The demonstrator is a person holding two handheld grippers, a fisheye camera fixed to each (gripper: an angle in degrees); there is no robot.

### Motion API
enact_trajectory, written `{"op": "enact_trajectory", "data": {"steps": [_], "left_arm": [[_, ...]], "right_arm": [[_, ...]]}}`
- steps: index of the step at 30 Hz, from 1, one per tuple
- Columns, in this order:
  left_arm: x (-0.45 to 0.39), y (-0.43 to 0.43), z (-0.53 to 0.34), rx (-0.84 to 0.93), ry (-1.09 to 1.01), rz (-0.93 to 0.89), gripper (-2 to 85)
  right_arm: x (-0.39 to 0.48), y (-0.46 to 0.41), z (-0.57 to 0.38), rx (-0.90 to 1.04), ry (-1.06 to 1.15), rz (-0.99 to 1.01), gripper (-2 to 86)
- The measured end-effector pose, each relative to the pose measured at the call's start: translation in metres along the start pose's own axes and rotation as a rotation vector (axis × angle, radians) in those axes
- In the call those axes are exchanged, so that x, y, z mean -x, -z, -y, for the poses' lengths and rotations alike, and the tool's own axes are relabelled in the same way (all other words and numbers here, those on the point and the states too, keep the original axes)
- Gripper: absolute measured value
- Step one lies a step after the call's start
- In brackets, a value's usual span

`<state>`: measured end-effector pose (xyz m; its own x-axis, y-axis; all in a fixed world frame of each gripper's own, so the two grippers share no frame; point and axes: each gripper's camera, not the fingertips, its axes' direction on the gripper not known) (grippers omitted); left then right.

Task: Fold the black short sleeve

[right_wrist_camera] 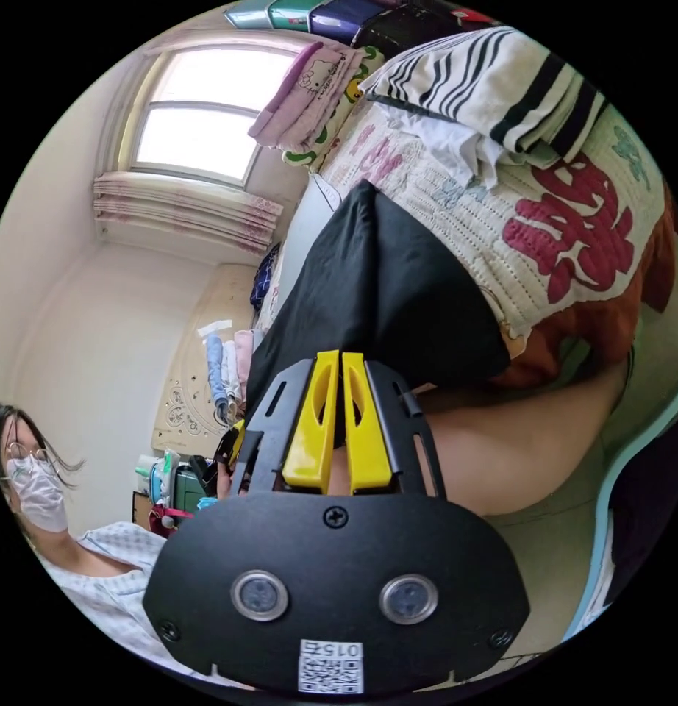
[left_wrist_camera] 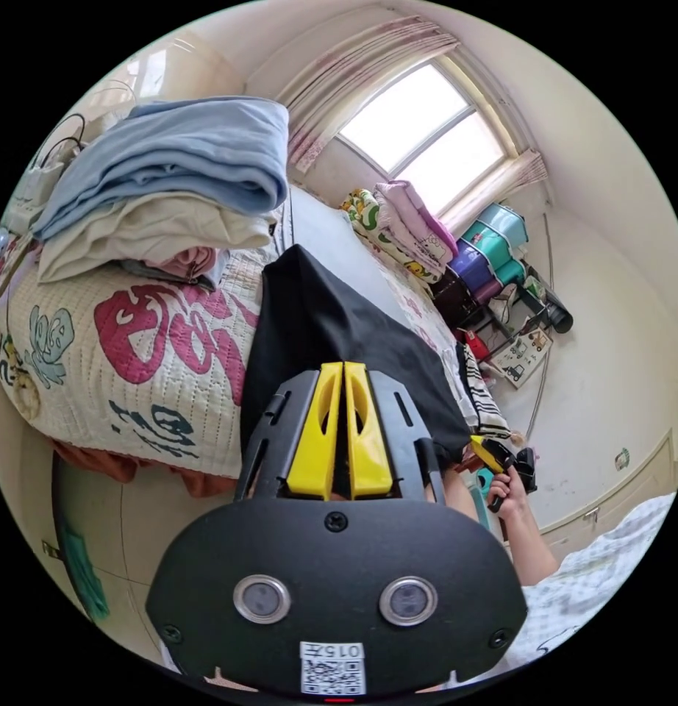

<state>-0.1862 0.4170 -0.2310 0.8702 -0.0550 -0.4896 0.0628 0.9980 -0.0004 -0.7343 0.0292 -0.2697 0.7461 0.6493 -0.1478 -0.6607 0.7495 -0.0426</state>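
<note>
I can read no words here. A small white sticker [left_wrist_camera: 332, 668] with a square code sits on the black body of the left gripper [left_wrist_camera: 343, 368]. The quilt [left_wrist_camera: 133, 353] has big red shapes, not clear letters.

The black short sleeve [left_wrist_camera: 332, 323] is smooth matt cloth, the bed's quilt [left_wrist_camera: 133, 382] stitched, padded printed fabric, and each tool [left_wrist_camera: 343, 371] has glossy yellow plastic jaws on matt black plastic.

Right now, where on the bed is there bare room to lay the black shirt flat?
The quilt is bare between the folded stack and the black shirt. The grey strip toward the window looks free too. The striped pile crowds the other end.
</note>
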Motion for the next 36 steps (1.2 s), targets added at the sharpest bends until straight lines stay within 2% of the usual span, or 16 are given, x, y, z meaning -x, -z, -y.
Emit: {"op": "enact_trajectory", "data": {"steps": [4,8,14,18,21,24,28,32,36], "left_arm": [[-0.003,0.002,-0.009,0.019,-0.029,0.003,0.1],[0.023,-0.026,-0.025,0.129,0.016,0.08,1.5],[0.046,0.013,-0.003,-0.057,0.013,0.104,5.9],[0.049,-0.008,0.041,-0.053,-0.009,0.038,7.8],[0.041,-0.049,0.069,-0.063,-0.028,0.041,10.5],[0.053,-0.091,0.098,-0.083,0.046,0.05,11.9],[0.077,-0.148,0.138,0.026,0.117,0.087,14.3],[0.096,-0.165,0.158,0.039,0.146,0.087,12.9],[0.106,-0.172,0.165,0.05,0.144,0.127,11.1]], "right_arm": [[-0.004,0.01,0.006,-0.028,0.01,-0.034,0.5],[-0.026,-0.01,0.008,0.032,-0.017,-0.053,3.2],[-0.047,0.005,0.029,-0.049,-0.007,-0.103,7.7],[-0.046,0.002,0.08,-0.062,0.055,-0.114,9.0],[-0.037,-0.025,0.128,-0.028,0.117,-0.136,10.4],[-0.037,-0.064,0.17,0.01,0.145,-0.157,11.5],[-0.053,-0.121,0.22,0.029,0.131,-0.162,12.4],[-0.075,-0.177,0.262,0.052,0.135,-0.264,14.5],[-0.106,-0.217,0.29,0.072,0.066,-0.26,14.9]]}}
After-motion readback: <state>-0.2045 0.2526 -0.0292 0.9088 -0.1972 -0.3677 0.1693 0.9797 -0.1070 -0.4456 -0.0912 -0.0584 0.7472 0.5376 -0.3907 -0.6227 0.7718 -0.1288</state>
